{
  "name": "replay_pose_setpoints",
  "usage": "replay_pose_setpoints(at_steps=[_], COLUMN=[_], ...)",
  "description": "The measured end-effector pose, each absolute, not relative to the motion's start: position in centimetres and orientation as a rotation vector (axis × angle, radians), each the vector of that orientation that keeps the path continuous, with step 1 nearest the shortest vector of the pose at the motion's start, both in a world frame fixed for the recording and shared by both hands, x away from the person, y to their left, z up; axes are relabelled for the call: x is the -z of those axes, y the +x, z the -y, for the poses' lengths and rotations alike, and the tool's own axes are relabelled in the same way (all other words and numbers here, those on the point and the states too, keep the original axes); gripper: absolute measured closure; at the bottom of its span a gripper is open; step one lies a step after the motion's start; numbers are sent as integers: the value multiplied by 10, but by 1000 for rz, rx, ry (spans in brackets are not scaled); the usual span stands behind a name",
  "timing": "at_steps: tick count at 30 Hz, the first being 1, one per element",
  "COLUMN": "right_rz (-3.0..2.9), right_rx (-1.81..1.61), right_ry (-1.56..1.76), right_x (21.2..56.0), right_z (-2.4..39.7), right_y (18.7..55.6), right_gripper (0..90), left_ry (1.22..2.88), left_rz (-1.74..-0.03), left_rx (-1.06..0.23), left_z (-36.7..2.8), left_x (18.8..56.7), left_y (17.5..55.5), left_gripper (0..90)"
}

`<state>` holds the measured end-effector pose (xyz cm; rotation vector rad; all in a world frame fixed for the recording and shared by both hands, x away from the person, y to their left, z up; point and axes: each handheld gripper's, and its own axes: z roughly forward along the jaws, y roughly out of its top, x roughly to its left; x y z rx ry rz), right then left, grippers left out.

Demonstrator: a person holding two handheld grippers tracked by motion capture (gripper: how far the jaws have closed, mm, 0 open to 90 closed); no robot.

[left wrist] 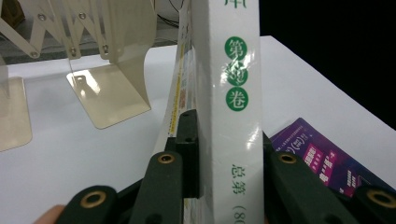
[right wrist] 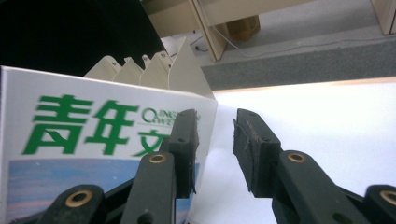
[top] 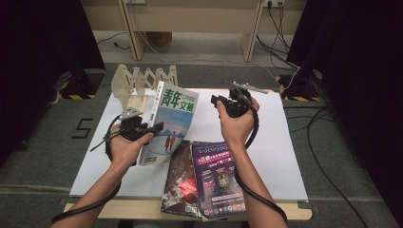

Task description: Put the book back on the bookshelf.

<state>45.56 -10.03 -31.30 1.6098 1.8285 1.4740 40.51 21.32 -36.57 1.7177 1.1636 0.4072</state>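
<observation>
Left gripper (top: pixel 142 129) clamps the white magazine (top: pixel 168 121) by its spine, upright, long axis vertical, just right of the folding book rack (top: pixel 142 80). Right gripper (top: pixel 227 102) sits part-open and empty beside its top corner. Left gripper view shows pads pressing the spine; right gripper view shows the cover's corner behind one jaw, nothing between the two.

Grey carpet floor (top: pixel 43 156); black curtains (top: pixel 43 33) both sides. Pale wooden furniture legs (top: pixel 134 33) at back. Cables (top: pixel 280 28) trail from what looks like a wall socket.
</observation>
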Motion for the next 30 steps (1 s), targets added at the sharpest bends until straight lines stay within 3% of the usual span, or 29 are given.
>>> replay_pose_setpoints(at_steps=[30], right_rz=[-1855], right_rx=[-1384], right_ry=[1646], right_x=[339], right_z=[109], right_y=[456], right_gripper=[700], left_ry=[1600], left_rz=[-1270], left_rx=[-528], left_z=[-270], left_x=[353], left_y=[409], left_gripper=[732])
